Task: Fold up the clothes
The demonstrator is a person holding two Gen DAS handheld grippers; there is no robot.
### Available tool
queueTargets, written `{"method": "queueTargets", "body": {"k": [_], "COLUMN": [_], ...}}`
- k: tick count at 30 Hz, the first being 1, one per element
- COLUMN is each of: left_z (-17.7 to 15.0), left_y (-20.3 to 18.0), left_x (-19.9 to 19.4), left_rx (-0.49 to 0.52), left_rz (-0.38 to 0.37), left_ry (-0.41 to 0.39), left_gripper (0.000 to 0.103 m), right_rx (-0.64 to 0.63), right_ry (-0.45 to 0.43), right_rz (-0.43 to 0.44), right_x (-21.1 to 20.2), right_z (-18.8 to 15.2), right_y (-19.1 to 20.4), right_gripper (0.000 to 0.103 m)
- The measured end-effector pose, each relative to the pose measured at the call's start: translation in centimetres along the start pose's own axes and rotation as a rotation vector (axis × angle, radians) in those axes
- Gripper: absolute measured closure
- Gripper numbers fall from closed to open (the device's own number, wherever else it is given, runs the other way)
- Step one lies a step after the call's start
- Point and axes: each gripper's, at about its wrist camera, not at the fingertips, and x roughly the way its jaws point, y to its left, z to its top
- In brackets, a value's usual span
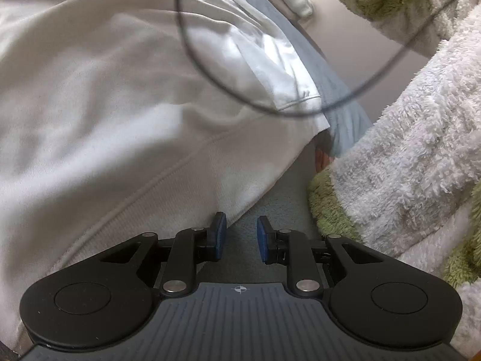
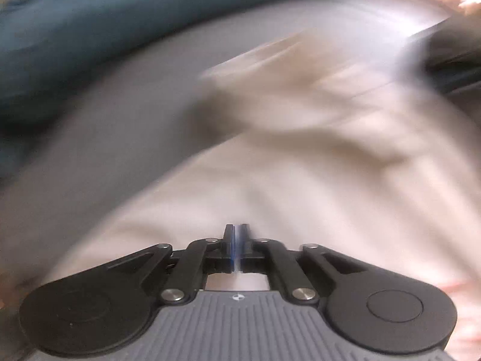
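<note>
Only leftward: fluffy sleeve [image 1: 405, 162], dangling cable [image 1: 210, 72], white sweatshirt [image 1: 105, 105].

Black tongs [image 1: 241, 234], blue pads [image 1: 221, 234], fleecy sleeve [image 1: 415, 156]

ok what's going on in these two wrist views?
A person is folding clothes with a handheld gripper in each hand. The left gripper has its jaws apart with nothing between them, by the ribbed hem of a white sweatshirt lying on a grey surface. A fluffy white and green sleeve reaches in at the right. The right gripper is shut; its view is motion-blurred, over cream fabric, and whether it pinches any cloth is unclear.
</note>
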Motion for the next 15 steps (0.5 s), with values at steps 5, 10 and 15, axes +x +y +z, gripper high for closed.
{"method": "queueTargets", "body": {"k": [5, 10, 15], "left_z": [0.0, 0.0, -0.2], "left_y": [-0.1, -0.1, 0.0], "left_x": [0.0, 0.2, 0.5], "left_rx": [0.002, 0.018, 0.021], "left_rz": [0.009, 0.011, 0.016], "left_ry": [0.004, 0.025, 0.046], "left_gripper": [0.081, 0.081, 0.081], "right_rx": [-0.088, 0.03, 0.115], "right_ry": [0.128, 0.169, 0.033], "right_rz": [0.301, 0.089, -0.045], "right_x": [-2.6, -1.2, -5.0], "right_z": [-2.0, -2.9, -1.8], "right_y": [-0.3, -4.7, -7.5], "right_gripper": [0.1, 0.103, 0.103]}}
